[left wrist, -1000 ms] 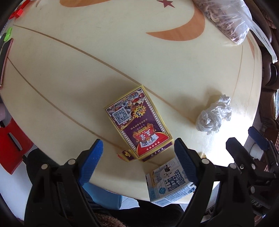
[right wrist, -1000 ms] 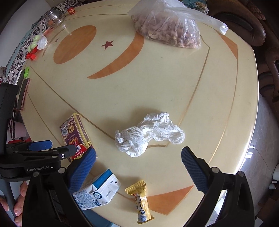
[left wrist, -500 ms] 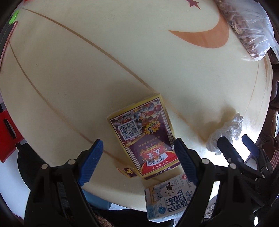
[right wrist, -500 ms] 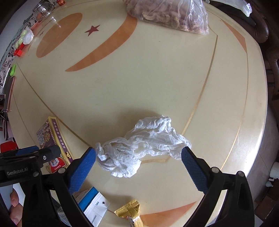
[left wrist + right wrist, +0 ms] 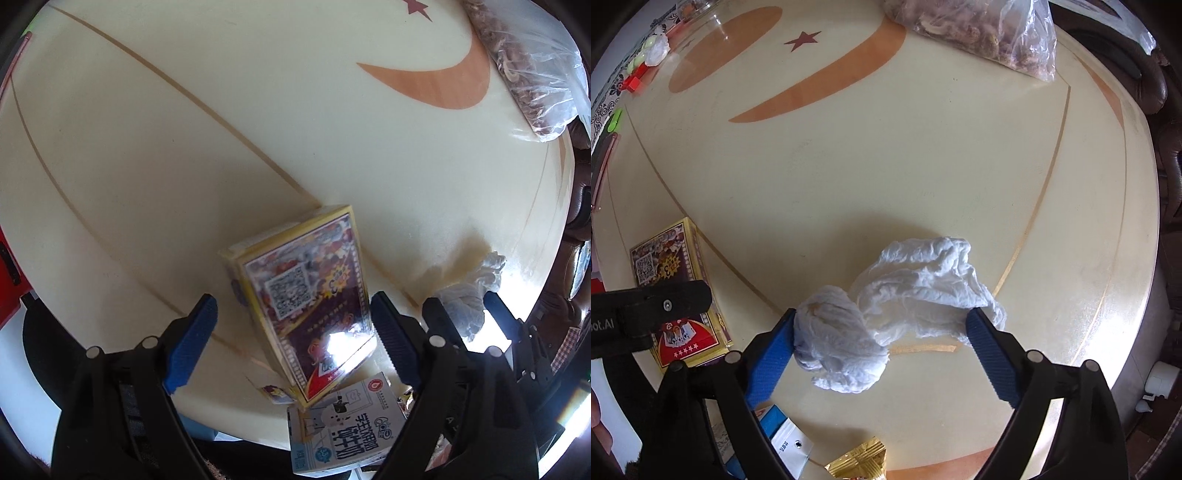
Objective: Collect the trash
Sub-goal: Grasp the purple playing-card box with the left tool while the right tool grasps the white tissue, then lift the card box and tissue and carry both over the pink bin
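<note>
The right tool (image 5: pixel 881 332), jaws just closing on the crumpled tissue (image 5: pixel 905 306) between them on the surface (image 5: pixel 886 166), may pinch only loose folds and drop it, while the left tool (image 5: pixel 295 332) stands spread around the card box (image 5: pixel 306 295)

The printed face of the purple-and-yellow card box (image 5: pixel 306 306) was motion-blurred, with glare whiting out its lower corner. Beside it, the white-and-blue milk carton (image 5: pixel 343 432) was partly hidden by the box and a black gripper arm. Right of the box, the crumpled white tissue (image 5: pixel 469 291) lay half behind the right gripper (image 5: pixel 458 314). The gold foil wrapper (image 5: pixel 860 461) was cut off by the frame's bottom edge.
</note>
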`<control>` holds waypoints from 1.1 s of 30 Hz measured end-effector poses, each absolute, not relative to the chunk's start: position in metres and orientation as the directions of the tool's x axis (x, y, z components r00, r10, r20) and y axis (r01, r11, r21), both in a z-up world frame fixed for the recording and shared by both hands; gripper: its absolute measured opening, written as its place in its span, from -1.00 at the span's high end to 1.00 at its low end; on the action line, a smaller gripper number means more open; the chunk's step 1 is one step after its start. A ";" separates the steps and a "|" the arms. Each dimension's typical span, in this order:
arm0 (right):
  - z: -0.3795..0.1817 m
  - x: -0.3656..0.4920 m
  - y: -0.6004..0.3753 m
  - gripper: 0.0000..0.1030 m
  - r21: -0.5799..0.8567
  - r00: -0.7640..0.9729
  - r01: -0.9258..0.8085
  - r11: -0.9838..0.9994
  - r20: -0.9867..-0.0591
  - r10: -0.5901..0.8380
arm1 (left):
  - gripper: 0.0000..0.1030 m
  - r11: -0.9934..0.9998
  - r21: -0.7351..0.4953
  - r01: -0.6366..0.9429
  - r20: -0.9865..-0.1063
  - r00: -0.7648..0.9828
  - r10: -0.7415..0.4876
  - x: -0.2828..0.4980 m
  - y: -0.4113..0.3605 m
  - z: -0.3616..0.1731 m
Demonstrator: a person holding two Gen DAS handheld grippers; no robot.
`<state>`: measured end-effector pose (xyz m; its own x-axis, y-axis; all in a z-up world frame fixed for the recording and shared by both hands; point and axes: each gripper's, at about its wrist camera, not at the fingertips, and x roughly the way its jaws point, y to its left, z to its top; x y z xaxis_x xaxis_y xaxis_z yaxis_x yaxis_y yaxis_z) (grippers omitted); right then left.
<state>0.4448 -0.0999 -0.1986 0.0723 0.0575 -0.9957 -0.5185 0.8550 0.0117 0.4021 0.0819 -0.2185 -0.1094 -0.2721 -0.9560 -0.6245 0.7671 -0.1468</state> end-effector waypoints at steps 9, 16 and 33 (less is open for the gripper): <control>-0.187 0.429 -0.095 0.38 0.030 0.082 -0.535 0.844 -0.993 0.087 | -0.46 0.828 -0.075 -0.556 -0.970 -0.152 -0.190 0.397 0.076 -0.219; -0.183 0.425 -0.107 0.44 0.028 0.087 -0.521 0.853 -0.992 0.086 | -0.18 0.864 -0.094 -0.495 -0.971 -0.145 -0.188 0.392 0.076 -0.212; -0.148 0.420 -0.111 0.50 -0.016 0.145 -0.457 0.889 -0.988 0.057 | -0.18 0.969 -0.069 -0.237 -0.995 -0.054 -0.084 0.401 0.057 -0.148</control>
